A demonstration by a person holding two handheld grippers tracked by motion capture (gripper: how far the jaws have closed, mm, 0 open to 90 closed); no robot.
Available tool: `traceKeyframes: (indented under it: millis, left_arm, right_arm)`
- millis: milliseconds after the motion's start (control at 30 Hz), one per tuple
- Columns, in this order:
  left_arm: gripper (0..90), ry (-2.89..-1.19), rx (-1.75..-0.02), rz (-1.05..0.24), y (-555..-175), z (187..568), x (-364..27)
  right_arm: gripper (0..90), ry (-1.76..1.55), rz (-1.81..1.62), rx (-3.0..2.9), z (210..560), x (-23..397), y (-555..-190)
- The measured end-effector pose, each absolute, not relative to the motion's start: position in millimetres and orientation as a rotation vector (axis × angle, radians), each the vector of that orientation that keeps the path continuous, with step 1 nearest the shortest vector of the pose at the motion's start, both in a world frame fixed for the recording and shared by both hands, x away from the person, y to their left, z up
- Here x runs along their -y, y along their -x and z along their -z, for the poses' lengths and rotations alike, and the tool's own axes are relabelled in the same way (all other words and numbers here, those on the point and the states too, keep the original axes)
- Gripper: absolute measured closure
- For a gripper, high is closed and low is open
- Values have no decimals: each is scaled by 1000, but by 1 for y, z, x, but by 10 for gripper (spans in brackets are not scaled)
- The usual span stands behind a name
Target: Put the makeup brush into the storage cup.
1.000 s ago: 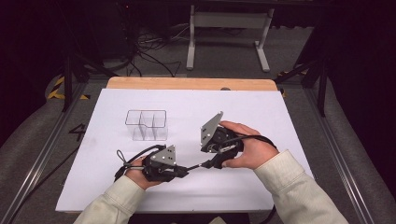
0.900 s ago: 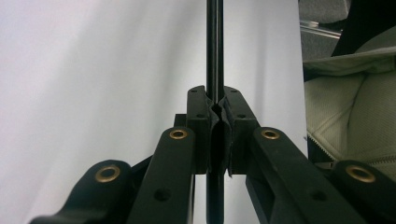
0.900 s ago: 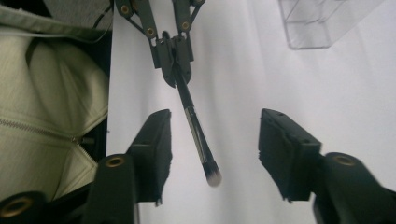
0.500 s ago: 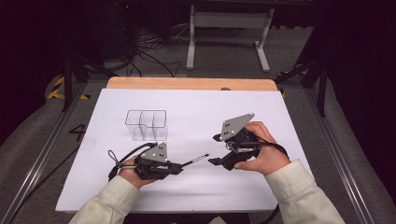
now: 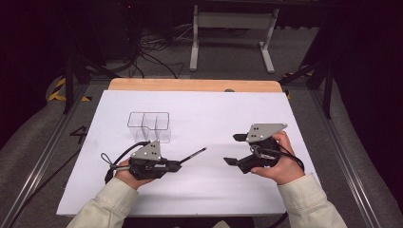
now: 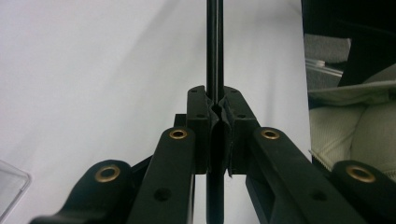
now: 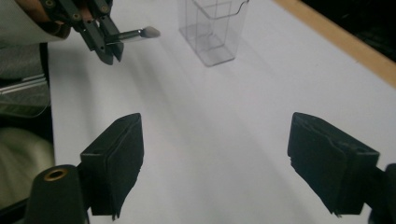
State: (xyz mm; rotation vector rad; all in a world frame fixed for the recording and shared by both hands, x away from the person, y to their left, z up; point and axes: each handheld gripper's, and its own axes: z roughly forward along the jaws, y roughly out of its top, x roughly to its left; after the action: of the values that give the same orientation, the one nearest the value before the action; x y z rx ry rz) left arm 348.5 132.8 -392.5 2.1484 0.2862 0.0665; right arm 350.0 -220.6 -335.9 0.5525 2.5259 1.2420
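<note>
A clear plastic organiser [image 5: 149,125], divided into compartments that appear empty, stands upright on the white sheet [image 5: 214,109] covering the table, nearer the table's left edge than its right and about midway between the near and far edges; in the right gripper view it [image 7: 215,29] sits toward the far wooden edge. The left gripper [image 5: 173,166], held low over the sheet near the near-left part of the table just in front of the organiser, has its jaws closed tight on a thin black brush [image 5: 194,155]. The handle runs straight out between the pads [image 6: 214,46], and its pale tip [image 7: 150,31] points toward the middle of the table, clear of the organiser. The right gripper [image 5: 235,149], held toward the near-right part of the table, has just been opening; its jaws stand wide apart with nothing between them, the pads [image 7: 116,158] above bare sheet. The two grippers are well apart.
</note>
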Motion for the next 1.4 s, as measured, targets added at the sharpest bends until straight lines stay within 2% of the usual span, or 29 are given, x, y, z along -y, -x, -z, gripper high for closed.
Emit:
traceKeyframes:
  millis: [367, 767, 1400]
  left_arm:
    - [835, -2039, -351, -108, -352, 386, -146]
    - [834, -1989, -402, -159, -359, 381, -159]
    - [835, -1885, -499, -247, -377, 374, -178]
  right_arm:
    - [177, -640, -1374, -2367, 350, 242, -346]
    - [39, -767, -1413, -2233, 374, 267, -342]
    - [39, -886, -1408, -2084, 399, 282, -335]
